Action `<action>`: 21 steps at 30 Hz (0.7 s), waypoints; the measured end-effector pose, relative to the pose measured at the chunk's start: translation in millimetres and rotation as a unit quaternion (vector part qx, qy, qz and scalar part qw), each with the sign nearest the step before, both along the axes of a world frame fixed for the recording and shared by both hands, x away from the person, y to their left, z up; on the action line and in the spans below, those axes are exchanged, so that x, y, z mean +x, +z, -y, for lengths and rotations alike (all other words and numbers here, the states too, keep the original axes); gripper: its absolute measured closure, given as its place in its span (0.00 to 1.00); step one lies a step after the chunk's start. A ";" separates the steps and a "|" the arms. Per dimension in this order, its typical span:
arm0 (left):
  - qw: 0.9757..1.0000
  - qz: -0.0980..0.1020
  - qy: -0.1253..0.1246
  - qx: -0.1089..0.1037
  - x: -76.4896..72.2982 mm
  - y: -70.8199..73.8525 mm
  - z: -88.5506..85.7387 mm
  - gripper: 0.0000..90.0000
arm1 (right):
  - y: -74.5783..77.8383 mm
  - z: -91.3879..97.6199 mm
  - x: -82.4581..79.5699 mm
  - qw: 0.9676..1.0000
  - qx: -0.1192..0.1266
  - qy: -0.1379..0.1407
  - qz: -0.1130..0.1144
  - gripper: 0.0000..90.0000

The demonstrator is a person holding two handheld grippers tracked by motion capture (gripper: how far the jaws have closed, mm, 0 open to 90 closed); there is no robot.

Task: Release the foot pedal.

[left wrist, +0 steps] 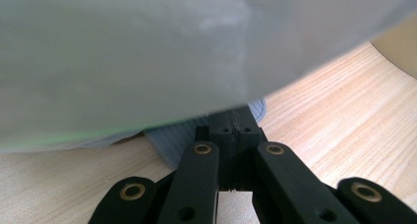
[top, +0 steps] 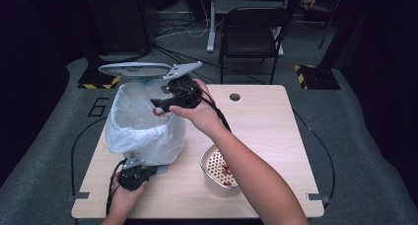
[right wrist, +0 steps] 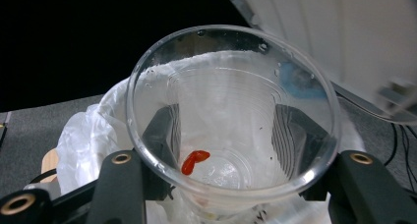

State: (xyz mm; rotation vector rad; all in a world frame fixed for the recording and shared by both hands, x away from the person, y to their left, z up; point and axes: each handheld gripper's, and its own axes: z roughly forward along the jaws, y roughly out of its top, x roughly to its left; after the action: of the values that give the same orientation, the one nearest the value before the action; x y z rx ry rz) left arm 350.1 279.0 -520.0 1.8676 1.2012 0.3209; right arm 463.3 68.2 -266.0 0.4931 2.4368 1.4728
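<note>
My right gripper [top: 162, 104] is shut on a clear plastic cup [right wrist: 231, 121], held tilted over the mouth of a bin lined with a white bag [top: 140, 129]. A small red piece [right wrist: 194, 161] clings near the cup's bottom, and the black fingers [right wrist: 162, 130] press the cup's sides. The bin's grey lid [top: 134, 68] stands open behind it. My left gripper [top: 135, 175] sits low at the bin's front base, its jaws together, tips resting on a grey ribbed pedal [left wrist: 179, 138] under the bag [left wrist: 147, 57].
A perforated metal colander [top: 206, 161] with red bits inside stands on the wooden table [top: 266, 131] front right, under my right forearm. A black chair [top: 251, 30] and cables lie on the floor beyond the table.
</note>
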 end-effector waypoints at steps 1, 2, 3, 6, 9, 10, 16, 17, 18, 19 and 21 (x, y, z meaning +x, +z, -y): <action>1.000 0.000 -0.001 0.001 0.1 0.0 -0.2 1.00 | -1.0 -3.8 -0.3 1.000 -0.002 0.000 0.000 0.49; 1.000 0.000 -0.001 0.002 0.1 0.0 -0.2 1.00 | -2.3 -8.6 -0.4 1.000 -0.006 0.000 0.001 0.48; 1.000 -0.002 -0.002 0.002 -0.2 0.1 -0.2 1.00 | -3.3 -11.3 -0.2 1.000 -0.008 0.000 0.002 0.48; 1.000 -0.006 0.003 0.010 -0.6 0.5 -0.4 1.00 | -7.0 -19.8 0.1 1.000 -0.004 0.001 -0.004 0.44; 1.000 0.001 -0.002 0.009 -0.1 0.5 -0.5 1.00 | -11.3 -28.3 -0.4 1.000 -0.001 -0.004 -0.002 0.34; 1.000 0.001 -0.003 0.009 -0.2 0.4 -0.5 1.00 | -12.7 -31.0 -0.4 1.000 -0.001 -0.009 0.001 0.27; 1.000 0.001 0.001 0.004 -0.2 0.1 0.1 1.00 | -16.0 -35.6 -3.4 1.000 -0.012 -0.027 0.000 0.12; 1.000 0.002 0.000 0.004 -0.1 0.1 0.0 1.00 | -16.2 -35.2 -3.6 1.000 -0.013 -0.027 0.003 0.11; 1.000 0.001 0.000 0.005 -0.1 0.2 -0.1 1.00 | -16.6 -33.6 -4.2 0.999 -0.013 -0.031 0.004 0.10; 1.000 0.001 0.000 0.005 -0.3 0.2 0.0 1.00 | -16.6 -32.7 -4.3 0.999 -0.012 -0.033 0.004 0.10; 1.000 0.001 -0.002 0.008 -0.3 0.3 -0.4 1.00 | -16.3 -29.0 -4.5 0.999 -0.009 -0.036 0.002 0.11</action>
State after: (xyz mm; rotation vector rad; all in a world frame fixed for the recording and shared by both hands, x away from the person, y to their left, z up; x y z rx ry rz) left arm 349.8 279.4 -519.6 1.8823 1.1971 0.3317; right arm 458.7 97.2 -282.3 0.5665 2.4004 1.4205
